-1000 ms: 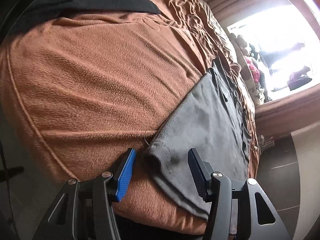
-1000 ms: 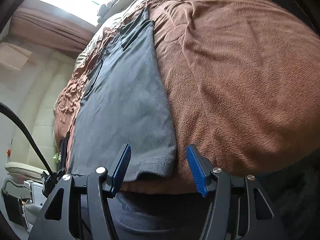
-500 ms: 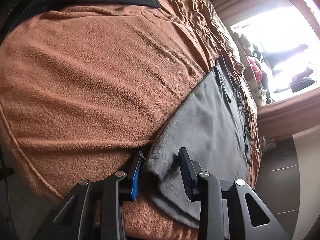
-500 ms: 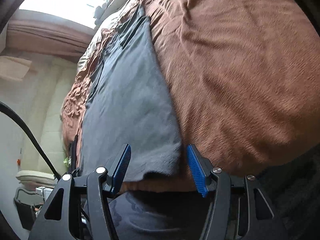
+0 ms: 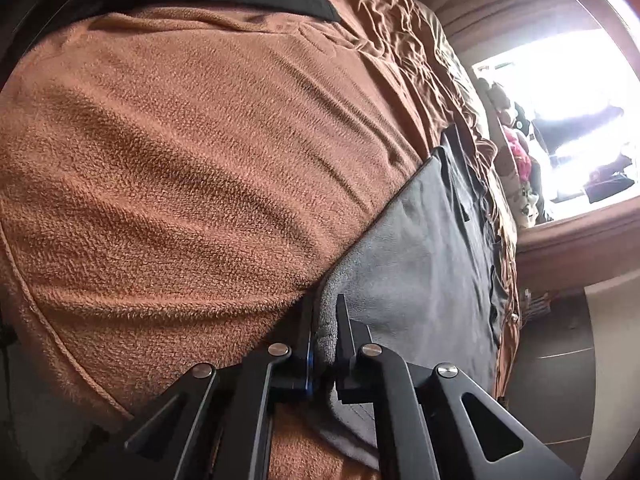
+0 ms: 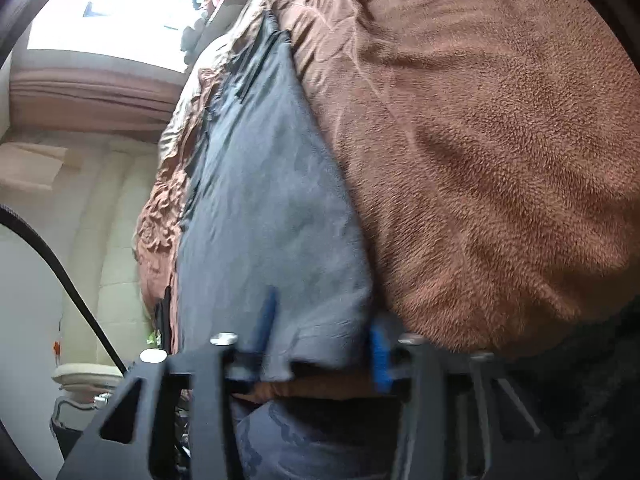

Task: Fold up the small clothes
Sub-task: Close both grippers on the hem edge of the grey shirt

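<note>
Grey cotton garment (image 5: 420, 264) lies flat on a brown fleece blanket (image 5: 180, 168) spread over the bed; the left hand-held gripper (image 5: 325, 320) has just closed and pinches the garment's near corner between its pads; the right hand-held gripper (image 6: 320, 340) has been narrowing around the other near corner (image 6: 316, 332), cloth between its blue pads, though blur hides whether they press it.

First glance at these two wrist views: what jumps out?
The grey garment lies flat on the brown fleece blanket that fills both views. The left gripper is pinched shut on the garment's near corner. The right gripper, whose jaws have just been closing, straddles the other near corner with its hem between the blue pads.
</note>
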Motion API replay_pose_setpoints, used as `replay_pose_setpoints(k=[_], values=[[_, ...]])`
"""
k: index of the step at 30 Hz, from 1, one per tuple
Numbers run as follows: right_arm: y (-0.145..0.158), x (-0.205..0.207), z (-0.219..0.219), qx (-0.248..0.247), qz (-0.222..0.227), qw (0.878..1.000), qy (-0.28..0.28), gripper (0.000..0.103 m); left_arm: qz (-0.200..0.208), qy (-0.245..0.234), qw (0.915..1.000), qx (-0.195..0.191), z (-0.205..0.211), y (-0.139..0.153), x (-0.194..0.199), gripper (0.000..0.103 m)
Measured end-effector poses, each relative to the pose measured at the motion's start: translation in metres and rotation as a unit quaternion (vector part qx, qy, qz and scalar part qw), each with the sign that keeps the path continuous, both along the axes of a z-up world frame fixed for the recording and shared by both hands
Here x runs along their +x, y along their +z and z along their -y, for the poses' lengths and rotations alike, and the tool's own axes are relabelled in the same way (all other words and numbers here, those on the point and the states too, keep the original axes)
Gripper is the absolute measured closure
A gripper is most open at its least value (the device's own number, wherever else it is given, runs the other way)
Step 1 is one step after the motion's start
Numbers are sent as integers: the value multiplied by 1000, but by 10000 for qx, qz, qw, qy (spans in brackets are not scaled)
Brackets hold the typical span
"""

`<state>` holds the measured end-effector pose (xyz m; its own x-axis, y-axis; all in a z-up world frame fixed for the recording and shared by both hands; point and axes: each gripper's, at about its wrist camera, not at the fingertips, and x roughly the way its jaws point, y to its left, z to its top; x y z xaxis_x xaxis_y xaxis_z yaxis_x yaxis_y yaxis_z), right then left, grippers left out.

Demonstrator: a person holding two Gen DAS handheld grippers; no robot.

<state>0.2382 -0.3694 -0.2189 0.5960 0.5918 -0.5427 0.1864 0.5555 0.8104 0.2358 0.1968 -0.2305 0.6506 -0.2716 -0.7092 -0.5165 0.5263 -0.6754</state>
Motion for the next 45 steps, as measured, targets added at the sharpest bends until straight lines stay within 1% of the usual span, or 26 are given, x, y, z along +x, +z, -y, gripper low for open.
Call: replay_pose_setpoints(k=[1,2,5,7,11,16,20,26,30,35,37,39,42,45], values=[[0,-1,1,4,-12,10000,-10,88,22,-2,10000,4,0,2,-1,97],[0,-2,2,12,-21,10000,-14,92,72,9,10000,-37,0,4,-3,97],[1,-7,6,118,33,9999,-27,99,153,39,9999,-63,0,10,-8,97],[3,-12,9,245,102,9996,7,99,220,48,9997,-84,1,15,-11,97],[8,-20,17,416,464,9980,54,100,352,13,9994,10,6,30,-14,98],[15,-31,31,405,685,9968,-98,101,480,-45,9988,43,12,42,-22,98],[25,-42,46,350,845,9956,-221,101,544,-109,9984,-56,20,46,-36,98],[33,-61,58,265,985,9943,-314,101,628,-193,9977,-172,36,50,-60,98],[38,-76,64,164,1066,9937,-318,101,732,-256,9969,-140,44,59,-74,98],[37,-89,72,113,1054,9937,-355,101,775,-346,9964,-43,45,67,-88,98],[32,-90,75,114,1009,9943,-338,101,724,-348,9968,25,43,63,-90,98],[23,-86,72,122,902,9953,-327,101,588,-342,9977,-78,40,49,-87,98],[14,-78,69,63,775,9966,-284,101,393,-388,9985,16,42,33,-83,98],[9,-74,68,20,682,9974,-247,101,229,-446,9987,-99,42,16,-79,98]])
